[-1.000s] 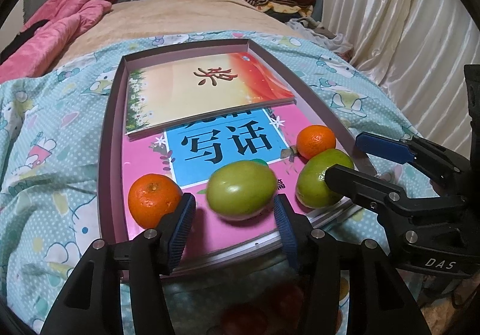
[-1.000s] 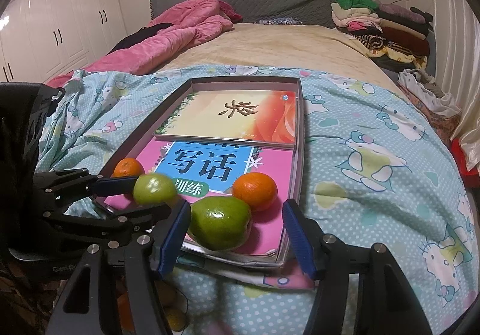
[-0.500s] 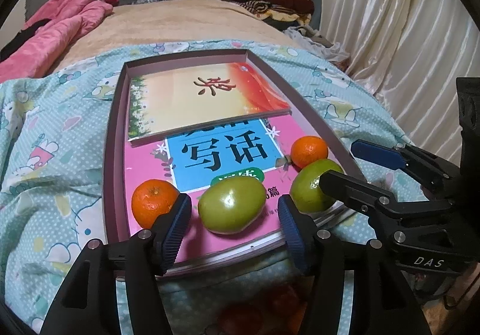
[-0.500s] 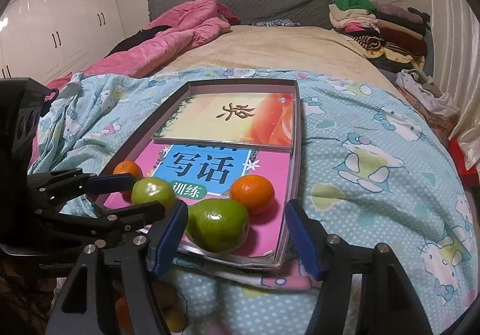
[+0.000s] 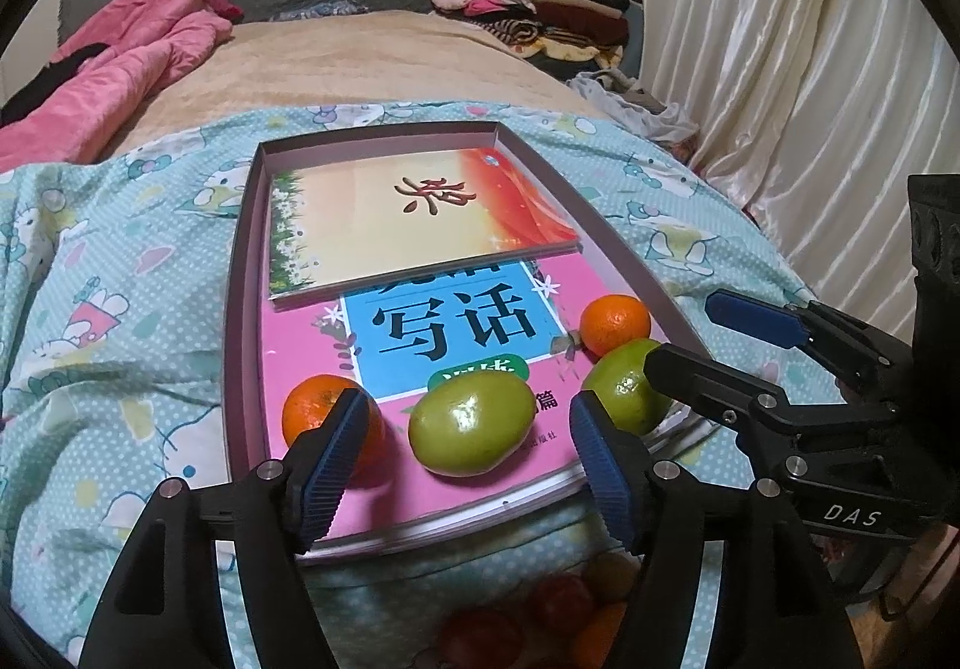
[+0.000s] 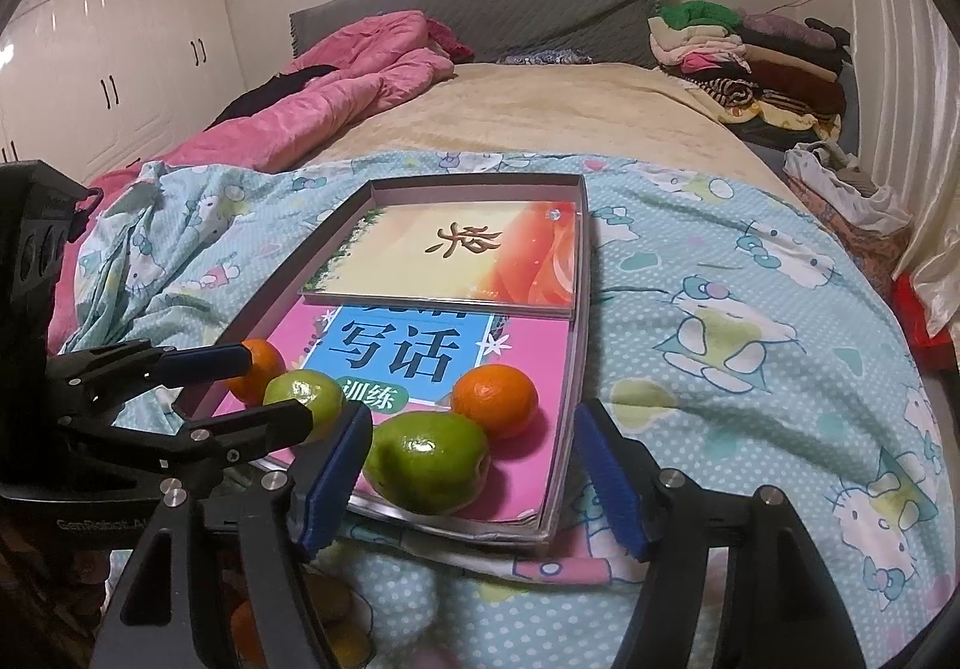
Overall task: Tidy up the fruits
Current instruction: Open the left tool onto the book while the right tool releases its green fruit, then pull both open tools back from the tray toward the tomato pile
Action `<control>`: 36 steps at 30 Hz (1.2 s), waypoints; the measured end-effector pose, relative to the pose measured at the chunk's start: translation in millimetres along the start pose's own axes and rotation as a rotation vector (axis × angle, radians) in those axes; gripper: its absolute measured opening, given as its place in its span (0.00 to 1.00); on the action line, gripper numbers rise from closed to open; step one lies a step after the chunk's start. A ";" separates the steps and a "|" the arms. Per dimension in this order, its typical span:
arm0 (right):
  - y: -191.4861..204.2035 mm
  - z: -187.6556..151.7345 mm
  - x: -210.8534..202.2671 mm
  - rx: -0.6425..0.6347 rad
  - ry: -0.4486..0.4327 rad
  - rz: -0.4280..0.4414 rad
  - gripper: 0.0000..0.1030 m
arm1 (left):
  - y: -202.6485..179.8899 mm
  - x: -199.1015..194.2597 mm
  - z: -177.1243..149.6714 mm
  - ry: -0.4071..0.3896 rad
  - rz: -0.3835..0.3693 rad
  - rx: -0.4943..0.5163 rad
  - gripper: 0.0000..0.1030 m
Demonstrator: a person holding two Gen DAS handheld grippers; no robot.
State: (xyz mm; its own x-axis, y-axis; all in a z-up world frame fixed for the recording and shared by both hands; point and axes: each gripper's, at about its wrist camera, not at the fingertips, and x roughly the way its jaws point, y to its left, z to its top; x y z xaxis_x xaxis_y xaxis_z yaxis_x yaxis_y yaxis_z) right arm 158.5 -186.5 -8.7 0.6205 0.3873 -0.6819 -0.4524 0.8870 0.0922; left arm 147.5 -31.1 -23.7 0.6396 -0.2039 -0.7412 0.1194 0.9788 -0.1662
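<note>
A shallow box tray (image 5: 243,273) on the bed holds two books and several fruits on its near end. In the left wrist view a green fruit (image 5: 473,423) lies just beyond my open left gripper (image 5: 468,465), with an orange (image 5: 312,417) at its left pad, a second green fruit (image 5: 624,387) and a second orange (image 5: 615,324) to the right. My right gripper (image 6: 474,483) is open, with the second green fruit (image 6: 427,462) just beyond its pads and the orange (image 6: 495,400) behind it. Neither gripper holds anything.
More fruit (image 5: 540,615) lies blurred below the bed edge between the grippers. A pink duvet (image 6: 336,93) lies at the far left of the bed. Folded clothes (image 6: 744,51) are stacked at the far right. Curtains (image 5: 810,69) hang on the right. The tray rests on a blue patterned sheet (image 6: 750,321).
Both grippers have drawn back and up from the tray a little, so the fruits look farther from the pads. The fruits have stayed in place.
</note>
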 end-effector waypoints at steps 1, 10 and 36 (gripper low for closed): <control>0.3 0.2 0.0 0.000 -0.001 -0.001 0.68 | 0.2 -0.2 0.2 -0.002 0.000 -0.001 0.70; -1.2 1.4 -2.8 0.010 -0.014 -0.002 0.71 | 7.2 -8.8 2.2 -0.020 -0.014 -0.045 0.75; 1.9 4.7 -23.6 0.009 -0.093 0.005 0.78 | 19.9 -39.3 1.1 -0.084 0.005 -0.084 0.77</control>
State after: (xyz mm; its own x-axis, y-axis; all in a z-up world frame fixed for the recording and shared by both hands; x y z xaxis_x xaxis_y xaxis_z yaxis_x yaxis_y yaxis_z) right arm 145.9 -192.8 10.9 0.6749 0.4129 -0.6115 -0.4504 0.8870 0.1019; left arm 125.6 -3.6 2.9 0.7019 -0.1938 -0.6854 0.0545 0.9741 -0.2196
